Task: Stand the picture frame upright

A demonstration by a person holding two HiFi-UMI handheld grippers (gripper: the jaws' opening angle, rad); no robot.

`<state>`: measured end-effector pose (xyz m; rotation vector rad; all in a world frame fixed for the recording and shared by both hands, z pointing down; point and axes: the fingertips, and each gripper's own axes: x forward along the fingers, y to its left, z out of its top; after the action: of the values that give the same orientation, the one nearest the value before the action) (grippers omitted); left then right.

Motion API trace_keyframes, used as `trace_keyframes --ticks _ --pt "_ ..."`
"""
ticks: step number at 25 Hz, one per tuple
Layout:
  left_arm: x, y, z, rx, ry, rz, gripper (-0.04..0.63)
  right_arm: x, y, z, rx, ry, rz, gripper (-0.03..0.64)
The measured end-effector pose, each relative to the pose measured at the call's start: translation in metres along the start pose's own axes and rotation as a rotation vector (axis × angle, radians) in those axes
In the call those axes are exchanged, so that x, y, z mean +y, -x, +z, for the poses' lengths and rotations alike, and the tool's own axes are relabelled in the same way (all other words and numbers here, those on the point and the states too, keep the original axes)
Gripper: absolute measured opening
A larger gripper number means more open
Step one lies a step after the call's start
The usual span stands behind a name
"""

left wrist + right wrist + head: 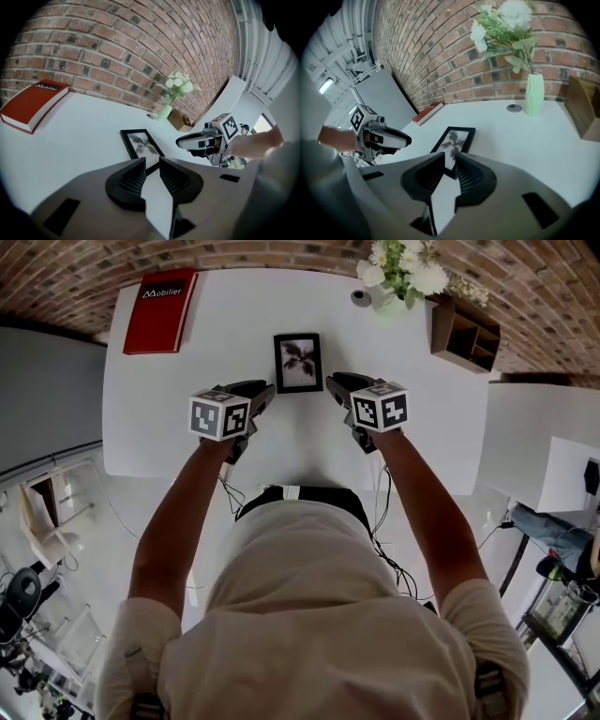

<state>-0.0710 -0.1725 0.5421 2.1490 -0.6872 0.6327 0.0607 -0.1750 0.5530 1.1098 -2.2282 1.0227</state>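
The black picture frame (298, 362) with a leaf print lies flat, face up, on the white table (187, 418). In the head view my left gripper (268, 394) is by the frame's near left corner and my right gripper (332, 385) by its near right corner, both just short of it. In the left gripper view the jaws (151, 161) stand open with only table between them, with the frame (140, 144) just beyond and the right gripper (190, 140) opposite. In the right gripper view the jaws (450, 157) are open over the frame's near edge (457, 140), gripping nothing.
A red book (159, 298) lies at the table's far left. A green vase of white flowers (398, 273), a small round disc (360, 297) and a wooden box (464, 332) stand at the far right by the brick wall. The table's near edge runs under my forearms.
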Motion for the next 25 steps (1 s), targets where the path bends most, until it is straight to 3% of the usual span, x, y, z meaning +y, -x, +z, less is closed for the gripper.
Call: trace_keyframes --ticks 6,25 --pt "0.020 -0.024 0.003 0.040 0.018 0.024 0.092 -0.020 -0.026 0.003 0.045 -0.015 0.015 0.058" --pt "0.052 -0.072 0.003 0.118 0.104 -0.022 0.104 -0.041 -0.069 0.002 0.157 -0.035 0.116 0.058"
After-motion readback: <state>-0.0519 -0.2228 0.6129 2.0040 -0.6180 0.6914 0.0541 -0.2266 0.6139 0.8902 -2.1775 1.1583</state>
